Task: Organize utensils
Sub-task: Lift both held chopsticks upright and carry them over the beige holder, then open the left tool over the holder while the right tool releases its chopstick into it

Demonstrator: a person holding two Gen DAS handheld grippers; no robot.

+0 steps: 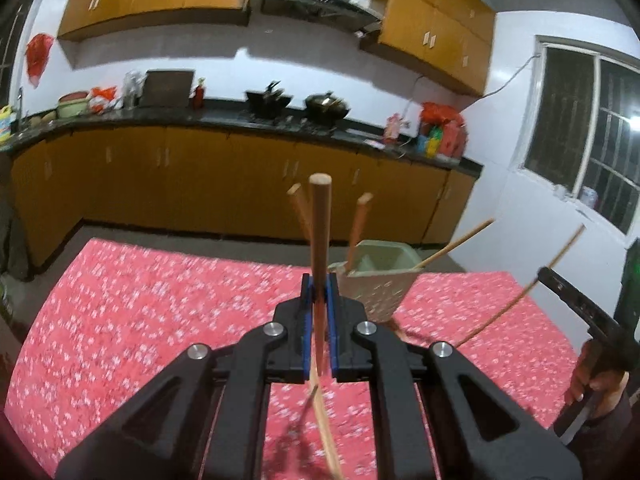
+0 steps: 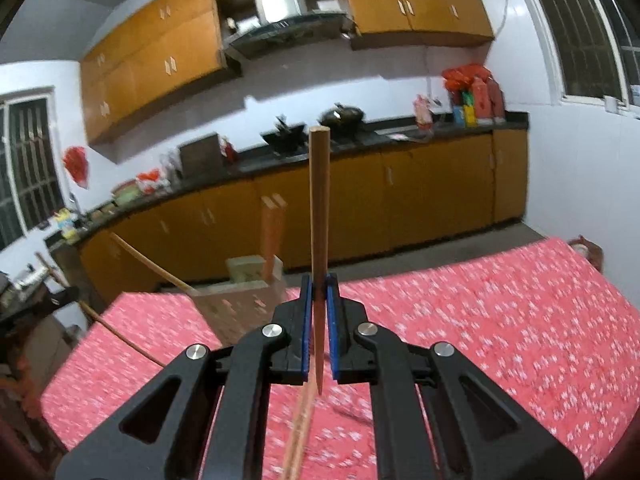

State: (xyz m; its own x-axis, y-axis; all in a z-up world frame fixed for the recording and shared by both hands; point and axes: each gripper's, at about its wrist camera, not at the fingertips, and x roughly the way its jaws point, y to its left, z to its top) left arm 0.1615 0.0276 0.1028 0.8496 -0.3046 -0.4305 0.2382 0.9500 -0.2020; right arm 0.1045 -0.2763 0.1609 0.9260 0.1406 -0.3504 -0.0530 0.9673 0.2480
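My left gripper (image 1: 320, 284) is shut on a wooden chopstick (image 1: 320, 232) that stands up between the blue pads. Just behind it and to the right, a pale perforated utensil holder (image 1: 376, 284) stands on the table with several chopsticks (image 1: 360, 220) leaning out of it. My right gripper (image 2: 319, 284) is likewise shut on an upright chopstick (image 2: 319, 220), and the holder (image 2: 240, 296) is ahead of it to the left. In the left wrist view the right gripper's black body (image 1: 576, 308) shows at the far right, held by a person's hand (image 1: 596, 380).
The table wears a red floral cloth (image 1: 160, 300) (image 2: 480, 320), and its far edge runs behind the holder. A blurred stick (image 2: 298, 440) shows below my right gripper. Beyond are orange cabinets, a dark counter with woks (image 1: 296, 104), and a barred window (image 1: 580, 128).
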